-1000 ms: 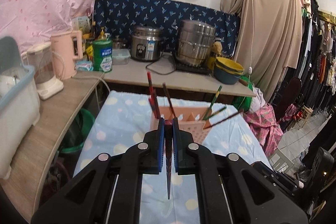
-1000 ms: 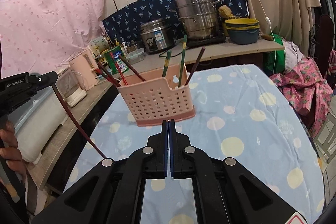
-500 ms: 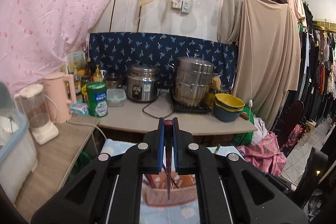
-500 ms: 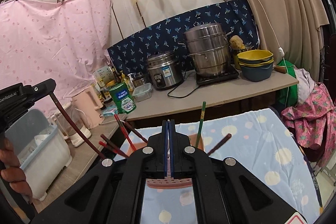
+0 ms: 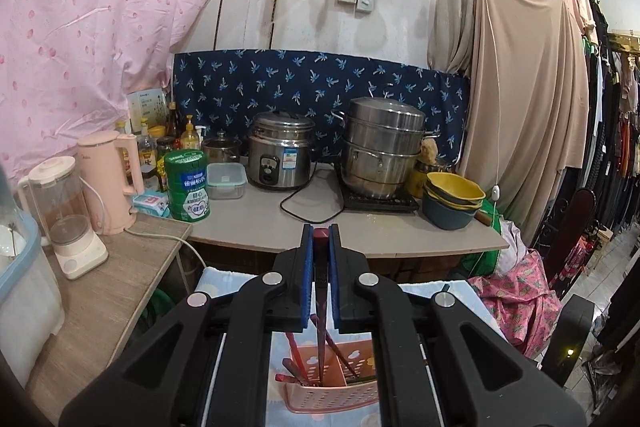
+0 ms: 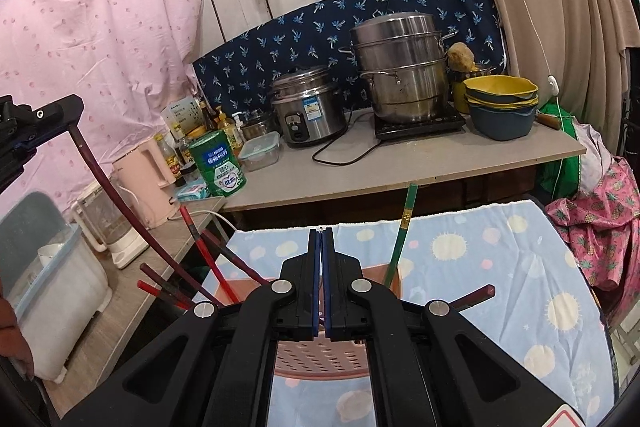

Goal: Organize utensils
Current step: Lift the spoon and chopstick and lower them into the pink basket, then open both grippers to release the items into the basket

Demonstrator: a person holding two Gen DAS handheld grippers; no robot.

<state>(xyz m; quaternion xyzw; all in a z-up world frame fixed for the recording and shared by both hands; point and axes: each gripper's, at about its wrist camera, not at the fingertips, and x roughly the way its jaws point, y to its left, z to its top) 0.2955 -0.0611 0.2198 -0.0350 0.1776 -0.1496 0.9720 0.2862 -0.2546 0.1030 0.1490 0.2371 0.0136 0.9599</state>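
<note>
My left gripper (image 5: 320, 239) is shut on a dark red chopstick (image 5: 320, 327) that hangs down with its tip inside the left part of the pink perforated utensil basket (image 5: 332, 393). Several red and dark chopsticks lean in that part. In the right wrist view the left gripper (image 6: 60, 115) shows at far left with the chopstick (image 6: 116, 199) reaching down toward the basket (image 6: 320, 359). My right gripper (image 6: 320, 233) is shut and empty, right above the basket. A green chopstick (image 6: 402, 235) and a dark one (image 6: 476, 295) stand in the basket's right part.
The basket stands on a blue spotted tablecloth (image 6: 500, 267). Behind is a counter (image 5: 360, 227) with a rice cooker (image 5: 282, 155), steamer pot (image 5: 382, 147), stacked bowls (image 5: 452, 199) and green tin (image 5: 188, 185). A blender (image 5: 64, 219) and pink kettle (image 5: 110, 183) stand on the left shelf.
Both grippers have come closer over the basket. The left gripper's chopstick tip has gone down into the basket's left part. The right gripper stays shut and empty.
</note>
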